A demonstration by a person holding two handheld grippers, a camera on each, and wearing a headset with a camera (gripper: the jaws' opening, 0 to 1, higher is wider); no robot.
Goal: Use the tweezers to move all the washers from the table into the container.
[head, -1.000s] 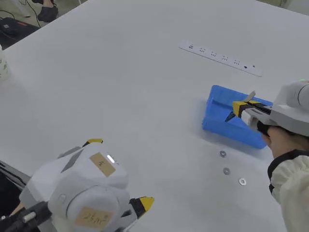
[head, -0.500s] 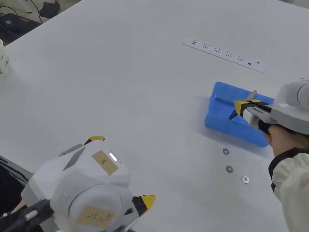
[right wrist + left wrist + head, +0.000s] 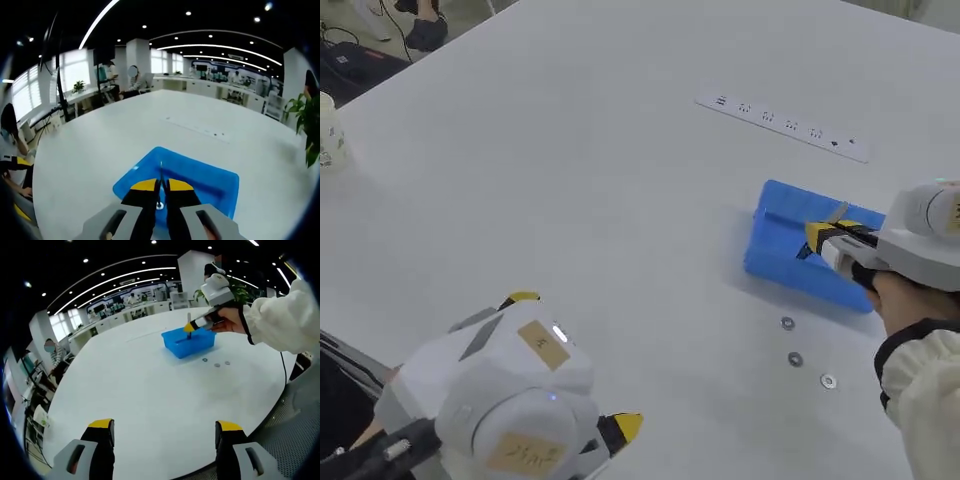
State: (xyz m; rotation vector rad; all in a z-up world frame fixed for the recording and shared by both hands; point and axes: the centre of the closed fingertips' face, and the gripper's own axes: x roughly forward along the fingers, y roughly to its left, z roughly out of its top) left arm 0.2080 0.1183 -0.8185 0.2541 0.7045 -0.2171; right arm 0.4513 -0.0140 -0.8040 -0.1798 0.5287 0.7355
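We find a broad white surface (image 3: 570, 200) carrying all items under review. The left gripper (image 3: 572, 362) sits low at the near edge in the head view. In its own view its jaws stand wide apart with nothing between them, over bare surface (image 3: 165, 425), well apart from the work.

The blue container (image 3: 785, 250) rests on the surface towards the right. It is a shallow rectangular tray, open at the top. The right gripper (image 3: 817, 240), held in a hand with a pale sleeve, is poised over the container's near side. Its jaws are pressed together on the tweezers (image 3: 835, 213). In the right gripper view the tweezers (image 3: 161, 175) run forward between the yellow-tipped jaws, above the container's interior (image 3: 200, 182). In the left gripper view they (image 3: 189, 322) stand roughly upright over the tray. We cannot tell whether their tips hold anything or touch the container floor.

A white power strip (image 3: 782, 127) lies beyond the container, apart from it.

Three washers lie on the surface just in front of the container, none inside it that we can confirm: the first washer (image 3: 787, 323) nearest the tray, the second washer (image 3: 795, 359) beside it, and the third washer (image 3: 829, 381) furthest out.
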